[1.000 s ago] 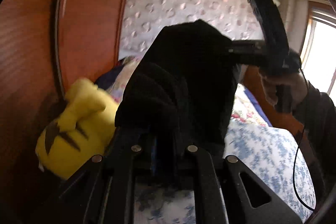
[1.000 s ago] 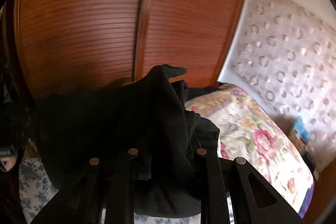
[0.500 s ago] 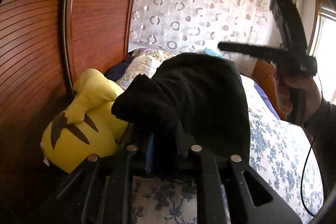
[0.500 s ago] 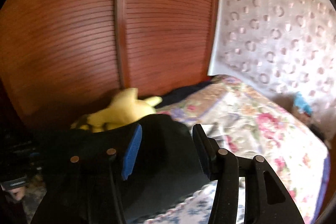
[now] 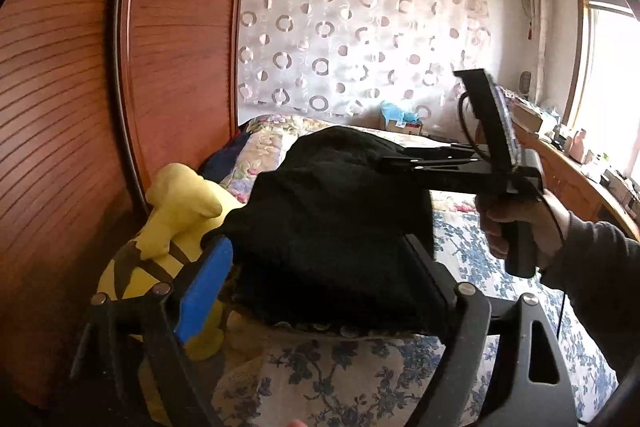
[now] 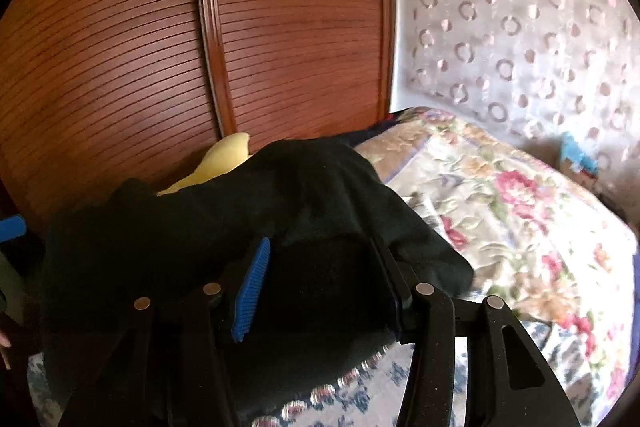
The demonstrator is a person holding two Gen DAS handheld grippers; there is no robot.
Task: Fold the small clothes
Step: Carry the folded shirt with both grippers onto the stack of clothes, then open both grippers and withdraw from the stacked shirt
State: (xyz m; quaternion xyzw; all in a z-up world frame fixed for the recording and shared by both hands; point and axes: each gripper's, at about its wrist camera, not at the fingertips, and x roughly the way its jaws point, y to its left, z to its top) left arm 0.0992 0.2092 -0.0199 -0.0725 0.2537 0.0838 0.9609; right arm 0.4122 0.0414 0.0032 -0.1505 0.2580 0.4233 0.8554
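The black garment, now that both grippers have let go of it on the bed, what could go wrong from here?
The black garment sits humped, not flat, between the open left gripper, whose jaws have just been opening, so the fold may slump apart. The right gripper is open with cloth between its fingers; pulling back could snag and drag it. The yellow plush toy lies right beside the garment and could get nudged.

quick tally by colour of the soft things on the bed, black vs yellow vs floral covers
black: 1, the black garment
yellow: 1, the yellow plush toy
floral covers: 2, the blue floral sheet and the pink floral quilt
total: 4
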